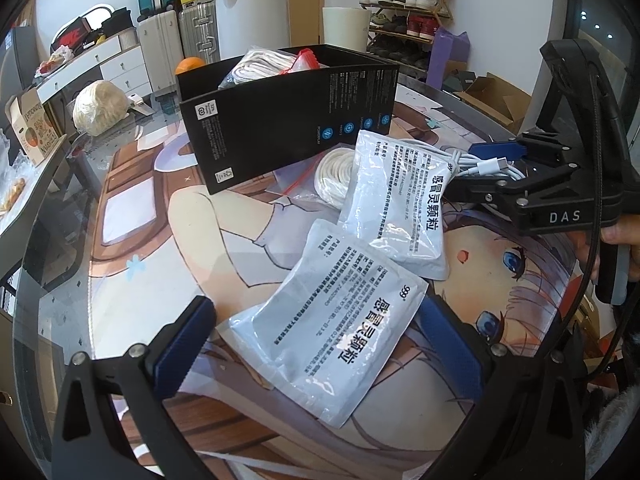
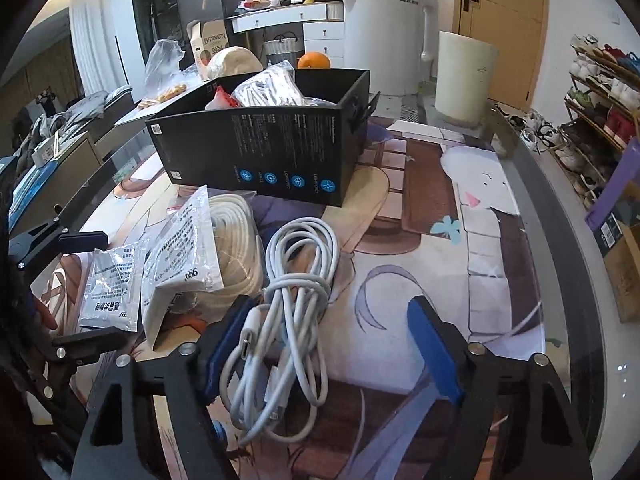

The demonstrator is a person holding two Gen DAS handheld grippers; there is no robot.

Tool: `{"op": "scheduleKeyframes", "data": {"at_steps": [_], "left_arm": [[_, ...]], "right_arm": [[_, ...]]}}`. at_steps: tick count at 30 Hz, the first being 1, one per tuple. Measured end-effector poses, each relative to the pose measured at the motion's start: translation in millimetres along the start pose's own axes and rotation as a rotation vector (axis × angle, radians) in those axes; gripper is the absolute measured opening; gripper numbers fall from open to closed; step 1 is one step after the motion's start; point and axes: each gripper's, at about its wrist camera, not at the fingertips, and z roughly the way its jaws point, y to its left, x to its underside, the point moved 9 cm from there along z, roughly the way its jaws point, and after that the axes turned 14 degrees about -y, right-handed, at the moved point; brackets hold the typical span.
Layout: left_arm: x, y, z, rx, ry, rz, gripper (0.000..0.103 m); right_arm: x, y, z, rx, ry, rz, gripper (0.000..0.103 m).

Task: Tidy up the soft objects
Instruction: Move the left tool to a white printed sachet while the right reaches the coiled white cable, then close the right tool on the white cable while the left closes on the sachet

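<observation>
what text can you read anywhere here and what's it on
"感冒灵颗粒" and "999": near sachet.
"感冒灵颗粒": far sachet; the small print on both is too fine to read.
"DAS": right gripper body.
"POWERPLAY": black box side; its other labels are too small.
"AUX"-like logo: white kettle, blurred.
Cardboard carton: print upside down and unreadable.

Glossy crinkled foil sachets point(image 1: 336, 344), a smooth plastic-sheathed cable point(image 2: 288, 320), a matt cardboard box point(image 1: 288, 116).
</observation>
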Motion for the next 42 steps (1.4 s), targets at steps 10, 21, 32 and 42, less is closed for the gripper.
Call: {"op": "scheduleKeyframes", "data": {"at_steps": [10,21,32,42], "left_arm": [[0,1,0,0.004,-0.011,-0.004,0.102],[-2,3,-5,0.002,-0.030,0.003,0.089],[3,-1,-11,0.016,-0.021,0.079,0.097],[-2,-8,-8,0.036,-0.052,0.156,0.085]], "right_arm": [[2,8,-9,-0.055,-0.020,-0.001,0.043],[4,6,-21,-0.079,-0.056,0.022,0.027],[-4,10,-30,-0.089,-0.084,0.010,0.027],[-1,7,-31,-0.095,-0.075,0.019,0.027]]}}
